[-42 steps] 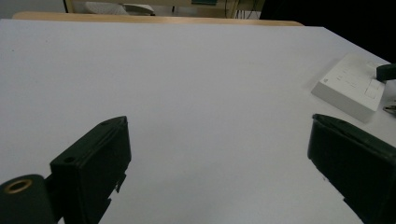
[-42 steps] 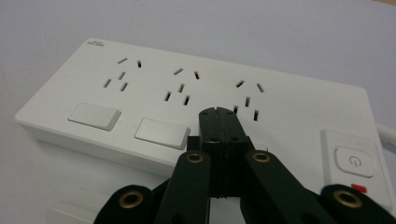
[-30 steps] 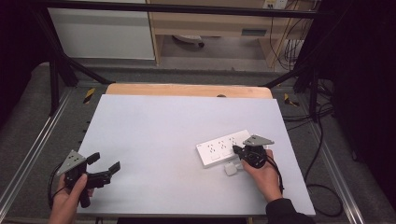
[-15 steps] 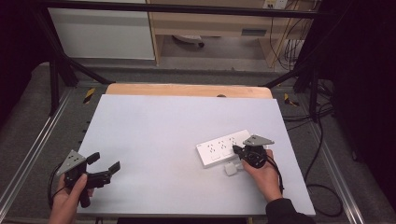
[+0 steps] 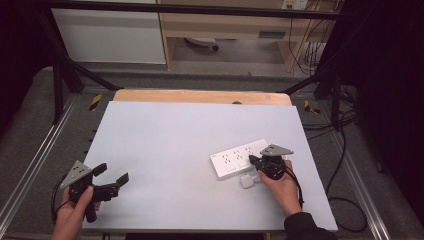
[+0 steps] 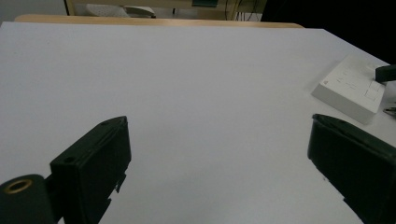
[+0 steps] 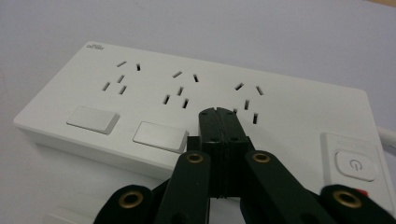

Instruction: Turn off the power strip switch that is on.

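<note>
On the right side of the grey table [image 5: 165, 135] lies a flat white power strip [image 7: 196, 102] with three sets of plug holes and a round button. My right gripper [image 7: 218, 112], pressed together, hovers over it; my left gripper [image 5: 111, 176] is spread wide.

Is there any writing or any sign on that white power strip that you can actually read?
Small grey brand mark at one corner of the power strip: too small and blurred to read.
Power symbol, a circle with a short stroke, on the round-cornered button at its other end.
No other writing is legible.
</note>
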A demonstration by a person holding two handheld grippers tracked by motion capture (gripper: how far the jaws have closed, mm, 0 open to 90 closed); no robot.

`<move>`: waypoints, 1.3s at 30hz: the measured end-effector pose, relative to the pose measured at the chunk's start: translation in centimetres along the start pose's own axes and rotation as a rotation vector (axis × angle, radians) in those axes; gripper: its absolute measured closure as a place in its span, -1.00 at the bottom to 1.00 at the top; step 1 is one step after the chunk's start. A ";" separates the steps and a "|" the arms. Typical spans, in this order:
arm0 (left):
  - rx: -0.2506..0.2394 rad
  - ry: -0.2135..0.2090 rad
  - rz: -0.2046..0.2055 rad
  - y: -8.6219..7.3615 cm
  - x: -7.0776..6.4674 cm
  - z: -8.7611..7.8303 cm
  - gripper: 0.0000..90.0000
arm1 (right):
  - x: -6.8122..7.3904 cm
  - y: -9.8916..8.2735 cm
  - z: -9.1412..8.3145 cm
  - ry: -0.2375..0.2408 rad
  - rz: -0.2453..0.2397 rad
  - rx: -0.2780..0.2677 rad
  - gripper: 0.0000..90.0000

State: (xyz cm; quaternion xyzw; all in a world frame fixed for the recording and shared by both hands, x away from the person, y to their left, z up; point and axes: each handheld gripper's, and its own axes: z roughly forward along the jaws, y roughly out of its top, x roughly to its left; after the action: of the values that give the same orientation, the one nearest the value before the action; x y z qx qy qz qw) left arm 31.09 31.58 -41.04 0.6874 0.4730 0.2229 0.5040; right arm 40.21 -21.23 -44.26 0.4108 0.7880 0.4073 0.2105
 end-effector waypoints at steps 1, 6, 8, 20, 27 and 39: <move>0.000 0.000 0.000 0.0 0.0 0.0 -0.87 | 0.0 0.0 0.0 -0.002 -0.007 -0.001 1.00; 0.001 -0.001 0.000 0.0 0.0 0.0 -0.87 | -0.1 0.1 -0.2 -0.007 -0.007 -0.027 1.00; 0.000 0.000 0.002 0.0 0.0 0.0 -0.87 | 0.0 0.1 -0.3 -0.008 -0.004 -0.033 1.00; 0.001 -0.001 0.006 0.0 0.0 0.0 -0.87 | 0.0 0.4 -0.7 0.000 0.002 -0.092 0.93; 0.001 -0.001 0.008 0.0 -0.1 0.0 -0.87 | 0.0 0.6 -1.0 0.002 0.011 -0.121 0.72; 0.004 -0.001 0.011 0.0 -0.1 0.0 -0.87 | 0.3 1.3 -1.3 -0.021 0.027 -0.155 0.00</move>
State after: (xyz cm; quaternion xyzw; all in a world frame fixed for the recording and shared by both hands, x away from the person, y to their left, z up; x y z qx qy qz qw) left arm 31.05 31.48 -41.04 0.6913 0.4694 0.2245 0.5014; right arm 39.80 -21.17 -42.44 0.4082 0.7463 0.4655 0.2444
